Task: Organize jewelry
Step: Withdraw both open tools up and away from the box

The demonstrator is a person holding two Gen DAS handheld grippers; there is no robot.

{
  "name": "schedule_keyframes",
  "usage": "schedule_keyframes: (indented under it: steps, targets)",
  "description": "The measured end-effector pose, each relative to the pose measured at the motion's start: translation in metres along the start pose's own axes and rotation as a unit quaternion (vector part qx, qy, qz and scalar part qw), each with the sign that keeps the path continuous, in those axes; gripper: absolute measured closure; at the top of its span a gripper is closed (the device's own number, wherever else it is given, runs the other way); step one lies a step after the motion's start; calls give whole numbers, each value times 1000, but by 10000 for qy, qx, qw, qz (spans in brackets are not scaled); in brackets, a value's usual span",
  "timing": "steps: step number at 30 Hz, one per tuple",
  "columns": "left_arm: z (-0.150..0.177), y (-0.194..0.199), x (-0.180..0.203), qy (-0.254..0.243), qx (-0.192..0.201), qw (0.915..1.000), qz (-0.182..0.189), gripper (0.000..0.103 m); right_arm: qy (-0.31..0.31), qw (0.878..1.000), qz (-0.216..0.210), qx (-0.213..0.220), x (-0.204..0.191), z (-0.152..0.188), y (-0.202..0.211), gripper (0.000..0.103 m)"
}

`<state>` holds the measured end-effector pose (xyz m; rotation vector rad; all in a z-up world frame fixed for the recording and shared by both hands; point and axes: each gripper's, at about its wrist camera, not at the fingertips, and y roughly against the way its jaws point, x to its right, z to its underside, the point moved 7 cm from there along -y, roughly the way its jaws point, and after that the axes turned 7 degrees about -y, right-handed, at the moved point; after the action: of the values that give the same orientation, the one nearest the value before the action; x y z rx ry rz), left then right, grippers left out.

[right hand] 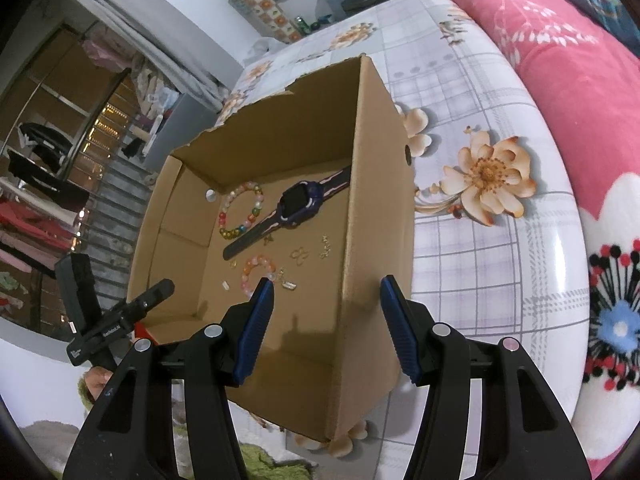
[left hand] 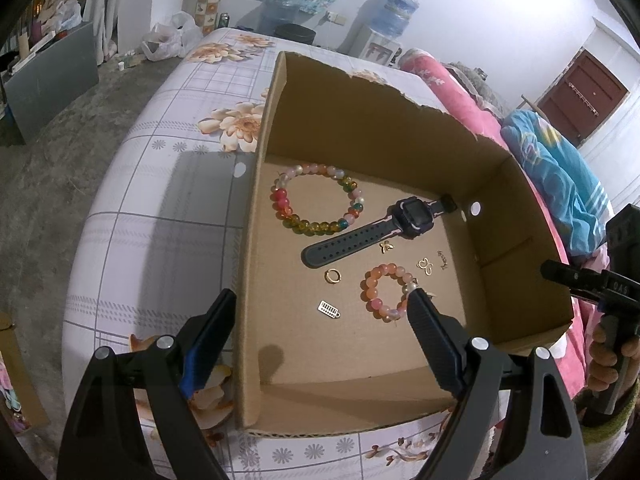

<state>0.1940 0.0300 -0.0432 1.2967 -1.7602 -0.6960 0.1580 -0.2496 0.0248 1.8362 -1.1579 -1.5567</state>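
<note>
Our left hand-held gripper hangs wide apart and empty over the near-left corner of the cardboard box, one finger outside the left wall, the other finger inside, its tip just at the small pink bead bracelet. The right hand-held gripper is also spread wide and holds nothing, straddling the box's right wall.

All the jewelry lies on the box floor: the large multicoloured bead bracelet at the far left, the watch with its strap running diagonally from near-left to far-right, and small gold pieces such as the ring and a flat silver charm between our left fingers (too small to name surely).

We judge the left hand-held gripper nearer the pink bracelet, which lies just ahead and right of centre, so a slight shift right would bracket it.
</note>
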Motion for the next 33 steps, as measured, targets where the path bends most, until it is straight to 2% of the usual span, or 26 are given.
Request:
schedule_keyframes:
  steps: [10,12,16,20,22,25,27,30,33]
  targets:
    - [1,4,2,-58,91,9999,32,19,-63,9998,58,157,0,7,4,49]
    - [-1,11,4,-200,278,9994,-35,19,-78,9997,63,229,0,7,6,49]
    - [-5,36,6,-412,711,9958,-400,18,-82,9979,312,556,6,7,19,48]
    - [-7,63,14,-743,1164,9880,-691,17,-38,9922,668,1049,15,7,42,41]
    - [-4,74,20,-900,1293,9842,-808,13,-5,9881,830,1298,19,9,55,38]
    - [1,87,30,-1061,1435,9806,-815,8,175,9803,1104,1626,17,15,74,34]
    - [6,93,37,-1107,1510,9789,-814,6,397,9748,1265,1795,9,23,85,27]
    - [15,96,48,-1208,1487,9782,-805,6,756,9701,1364,1862,-7,38,96,18]
    - [28,91,56,-1194,1294,9800,-924,6,1053,9724,1281,1644,-25,56,92,13]
